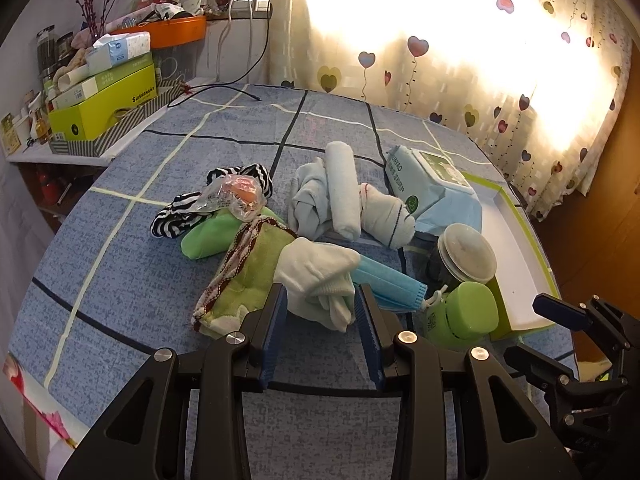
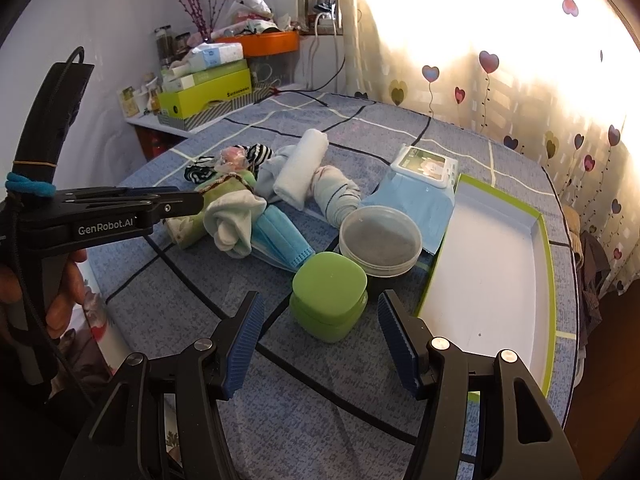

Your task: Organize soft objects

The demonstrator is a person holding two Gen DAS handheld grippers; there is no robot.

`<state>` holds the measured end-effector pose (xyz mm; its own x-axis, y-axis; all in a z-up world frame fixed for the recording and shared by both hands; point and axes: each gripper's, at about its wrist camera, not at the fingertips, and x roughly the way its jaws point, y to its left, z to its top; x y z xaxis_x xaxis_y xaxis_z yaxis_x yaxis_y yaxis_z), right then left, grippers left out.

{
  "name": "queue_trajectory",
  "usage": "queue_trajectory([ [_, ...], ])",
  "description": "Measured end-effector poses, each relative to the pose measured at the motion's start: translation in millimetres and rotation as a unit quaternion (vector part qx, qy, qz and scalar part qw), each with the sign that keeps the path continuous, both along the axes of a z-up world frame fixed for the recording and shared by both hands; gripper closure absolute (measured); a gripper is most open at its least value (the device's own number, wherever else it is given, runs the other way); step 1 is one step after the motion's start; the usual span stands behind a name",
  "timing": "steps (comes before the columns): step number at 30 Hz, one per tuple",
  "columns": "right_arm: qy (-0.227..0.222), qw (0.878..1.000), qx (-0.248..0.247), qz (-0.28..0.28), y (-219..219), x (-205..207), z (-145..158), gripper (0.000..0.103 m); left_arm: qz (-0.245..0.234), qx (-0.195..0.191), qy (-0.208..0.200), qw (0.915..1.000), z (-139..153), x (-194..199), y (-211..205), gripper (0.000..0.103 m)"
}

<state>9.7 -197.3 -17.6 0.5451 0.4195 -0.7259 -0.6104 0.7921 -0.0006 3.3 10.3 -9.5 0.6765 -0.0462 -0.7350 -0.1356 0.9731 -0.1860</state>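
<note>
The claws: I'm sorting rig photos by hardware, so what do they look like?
Both the left claw and the right claw have black angular linkages with silver pivot bolts and blue ribbed pads. In the right wrist view, the left unit reads "GenRobot.AI" in white, with a black cable and blue band.

Bed sheet (image 1: pixel 168 280): matt woven cloth | white sock (image 1: pixel 320 276): soft knit | green container (image 2: pixel 330 296): smooth plastic | tray (image 2: pixel 492 280): smooth cardboard | towel (image 1: pixel 248 276): fuzzy terry

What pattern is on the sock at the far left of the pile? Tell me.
Black and white stripes on the sock, clearest in the left wrist view.
</note>
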Motion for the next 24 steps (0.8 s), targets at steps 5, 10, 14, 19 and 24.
queue_trajectory([
  [5,0.0,1.0,0.002,0.0,0.4,0.5,-0.1,0.044,-0.002,-0.012,-0.001,0.9999,-0.1,0.6,3.1,0.067],
  [10,-0.002,1.0,0.006,0.001,0.7,1.1,1.7,0.044,-0.009,-0.011,-0.002,0.9999,0.8,1.3,1.4,0.067],
  [14,-0.003,1.0,0.008,0.001,2.1,2.7,3.2,0.044,-0.01,-0.012,-0.009,0.9998,2.5,0.5,2.5,0.067],
  [19,-0.004,1.0,0.012,-0.001,2.6,4.3,5.6,0.044,-0.01,-0.01,-0.013,0.9998,4.2,0.1,4.2,0.067],
  [24,-0.009,1.0,0.014,0.002,4.8,4.0,8.7,0.044,-0.012,-0.013,-0.016,0.9997,5.4,0.0,5.8,0.067],
])
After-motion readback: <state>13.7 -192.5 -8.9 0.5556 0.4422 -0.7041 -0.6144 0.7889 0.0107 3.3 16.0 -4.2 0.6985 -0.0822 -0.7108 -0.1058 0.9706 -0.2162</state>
